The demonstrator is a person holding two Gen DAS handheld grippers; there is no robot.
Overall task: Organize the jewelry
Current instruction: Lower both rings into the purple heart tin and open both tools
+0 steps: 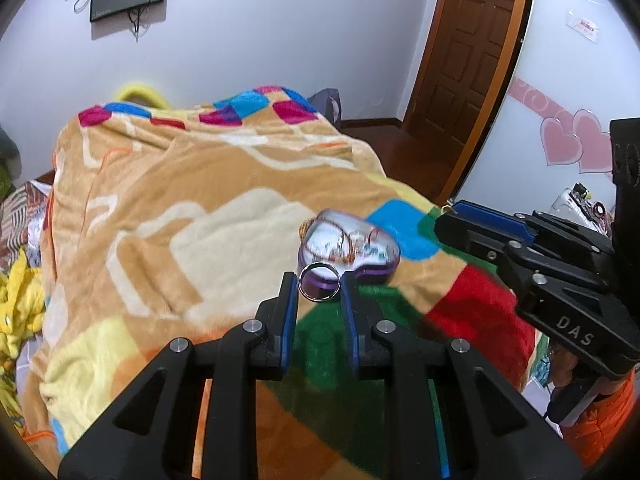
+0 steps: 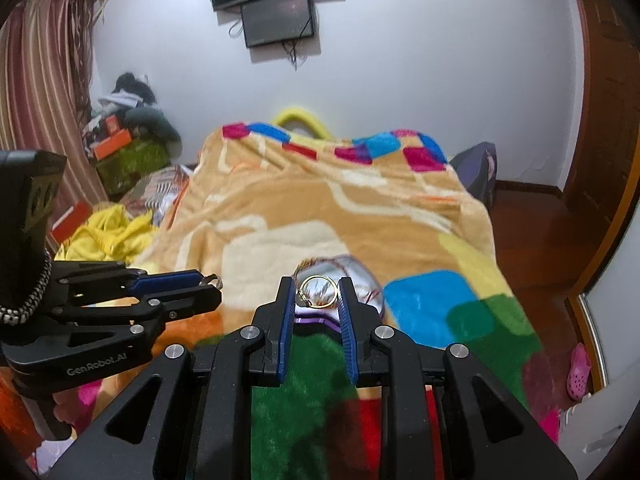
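Presently, the left tongs [image 1: 319,285] are pinching a silver ring [image 1: 319,282] upright between their blue pads, while the right tongs [image 2: 318,291] are clamping a gold ring [image 2: 318,291] likewise. Both are hovering just before a purple heart-shaped jewelry box [image 1: 349,246], which is sitting open on the patterned blanket [image 1: 180,208] covering the bed.

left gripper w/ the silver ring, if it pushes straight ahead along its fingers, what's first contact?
Most likely the purple heart-shaped jewelry box, directly beyond the silver ring pinched by the left gripper. The gap to it is unclear, and the blanket lies just below that line.
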